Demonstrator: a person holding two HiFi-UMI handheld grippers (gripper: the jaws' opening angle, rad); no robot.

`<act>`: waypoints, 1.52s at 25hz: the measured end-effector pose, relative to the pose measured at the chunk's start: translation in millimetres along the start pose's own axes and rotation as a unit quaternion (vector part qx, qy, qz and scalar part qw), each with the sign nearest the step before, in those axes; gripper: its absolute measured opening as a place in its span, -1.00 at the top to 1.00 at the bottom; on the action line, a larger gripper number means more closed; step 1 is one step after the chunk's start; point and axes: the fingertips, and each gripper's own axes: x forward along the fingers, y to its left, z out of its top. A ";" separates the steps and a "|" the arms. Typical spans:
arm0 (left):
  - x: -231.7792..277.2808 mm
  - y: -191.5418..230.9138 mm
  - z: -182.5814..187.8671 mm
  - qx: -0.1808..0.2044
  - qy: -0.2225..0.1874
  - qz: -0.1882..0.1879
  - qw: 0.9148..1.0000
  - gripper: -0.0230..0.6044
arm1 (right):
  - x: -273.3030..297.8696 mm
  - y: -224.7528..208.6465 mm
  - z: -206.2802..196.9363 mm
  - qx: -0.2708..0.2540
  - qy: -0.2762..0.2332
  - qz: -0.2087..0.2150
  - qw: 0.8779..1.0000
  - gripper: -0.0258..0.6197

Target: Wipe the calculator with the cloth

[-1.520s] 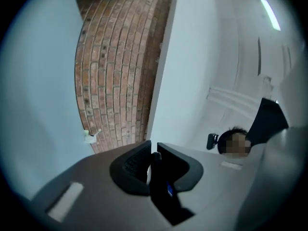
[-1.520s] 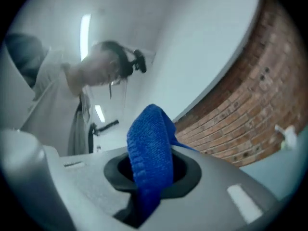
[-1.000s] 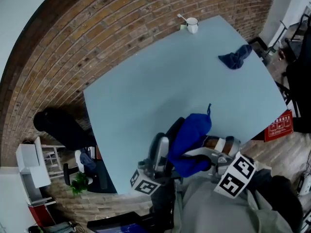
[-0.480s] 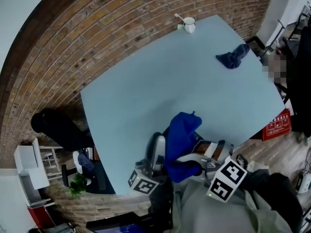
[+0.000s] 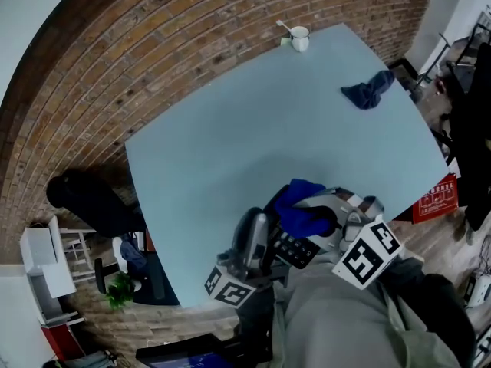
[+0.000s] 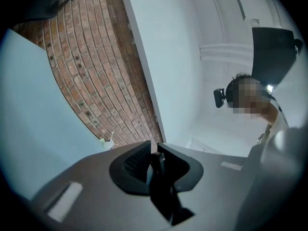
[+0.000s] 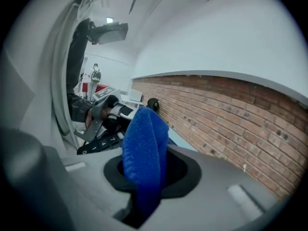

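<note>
Steadily, with the left gripper (image 5: 259,245) pinching the flat black keyed calculator (image 5: 295,250) at lower centre of the head view and the right gripper (image 5: 326,219) clamped on the fuzzy blue cloth (image 5: 301,209) just above it, press flat and stroke along the key rows, bracing against tilt.

Calculator look: calculator (image 5: 296,250) is black and flat, with rows of keys bearing white digits.
Calculator pose: tilted, keys facing up, one thin edge clamped between the jaws of the left gripper (image 6: 155,156).
Calculator place: at the table's near edge, close to the person's body.
Cloth look: cloth (image 5: 304,210) is bright blue, fleecy and bunched into a thick fold.
Cloth state: pinched between the jaws of the right gripper (image 7: 147,161).
Cloth place: over the calculator's far end.
</note>
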 end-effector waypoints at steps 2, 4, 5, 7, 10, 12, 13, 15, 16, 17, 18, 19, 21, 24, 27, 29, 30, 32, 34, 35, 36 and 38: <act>-1.5 6.7 4.5 0.000 -0.008 0.014 1.000 0.80 | 6.2 16.4 8.6 -0.019 -0.005 0.021 1.000 0.71; -5.3 14.1 11.7 0.004 -0.020 0.029 0.999 0.80 | 7.0 51.3 18.4 -0.034 -0.020 0.086 0.996 0.71; -7.6 17.2 15.8 0.007 -0.026 0.036 0.999 0.80 | 4.7 71.3 22.0 -0.040 -0.027 0.124 0.991 0.71; -11.9 21.7 24.5 0.011 -0.040 0.042 0.998 0.80 | -3.9 100.5 22.8 -0.045 -0.033 0.181 0.982 0.71; -17.7 24.7 34.7 0.000 -0.059 0.041 0.997 0.80 | -17.0 92.6 7.5 -0.014 -0.023 0.179 0.983 0.71; -19.6 25.0 37.8 -0.006 -0.066 0.039 0.997 0.80 | -21.1 59.2 -8.6 0.012 -0.011 0.119 0.993 0.71; -20.0 25.7 38.6 -0.007 -0.068 0.040 0.997 0.80 | -22.1 42.6 -16.3 0.020 -0.004 0.086 0.996 0.71; -19.8 28.3 38.9 -0.007 -0.071 0.046 0.996 0.79 | -23.8 25.4 -24.7 0.031 0.003 0.055 0.998 0.71; -19.8 29.6 39.2 -0.007 -0.073 0.048 0.996 0.80 | -24.7 26.9 -23.7 0.034 0.000 0.059 0.998 0.71; -20.2 30.6 40.0 -0.009 -0.077 0.050 0.996 0.80 | -25.5 33.7 -19.6 0.032 -0.006 0.071 0.997 0.71; -21.0 31.5 41.4 -0.013 -0.083 0.052 0.995 0.80 | -26.0 44.0 -13.5 0.027 -0.013 0.086 0.996 0.71; -21.9 32.1 43.7 -0.018 -0.091 0.053 0.994 0.80 | -26.1 56.5 -6.2 0.021 -0.021 0.104 0.994 0.71; -22.1 32.0 49.7 -0.029 -0.109 0.051 0.992 0.80 | -24.9 84.4 10.1 0.014 -0.042 0.146 0.988 0.71; -22.8 31.4 52.7 -0.038 -0.119 0.040 0.991 0.80 | -19.9 110.7 25.3 0.012 -0.068 0.186 0.980 0.71; -24.3 25.0 53.3 -0.069 -0.129 0.012 0.989 0.80 | -23.4 104.1 21.0 0.015 -0.070 0.185 0.980 0.71; -26.9 20.6 55.5 -0.094 -0.137 -0.011 0.986 0.80 | -31.4 82.4 13.1 0.027 -0.068 0.154 0.985 0.71; -28.5 19.0 56.7 -0.100 -0.138 -0.021 0.985 0.80 | -35.5 67.1 9.0 0.035 -0.069 0.127 0.989 0.71; -30.0 15.5 57.9 -0.106 -0.133 -0.037 0.985 0.79 | -41.5 33.9 5.0 0.044 -0.083 0.064 0.994 0.71; -29.6 10.3 56.5 -0.113 -0.126 -0.056 0.984 0.79 | -43.2 10.2 8.3 0.057 -0.115 0.028 0.991 0.71; -29.4 7.7 55.1 -0.113 -0.122 -0.066 0.984 0.79 | -42.7 4.0 9.9 0.080 -0.130 0.028 0.988 0.71; -29.4 5.5 53.1 -0.108 -0.116 -0.075 0.984 0.79 | -41.8 -0.2 10.6 0.119 -0.141 0.035 0.982 0.71; -27.0 -0.8 46.4 -0.105 -0.097 -0.095 0.985 0.80 | -39.8 -9.8 12.9 0.211 -0.168 0.055 0.961 0.71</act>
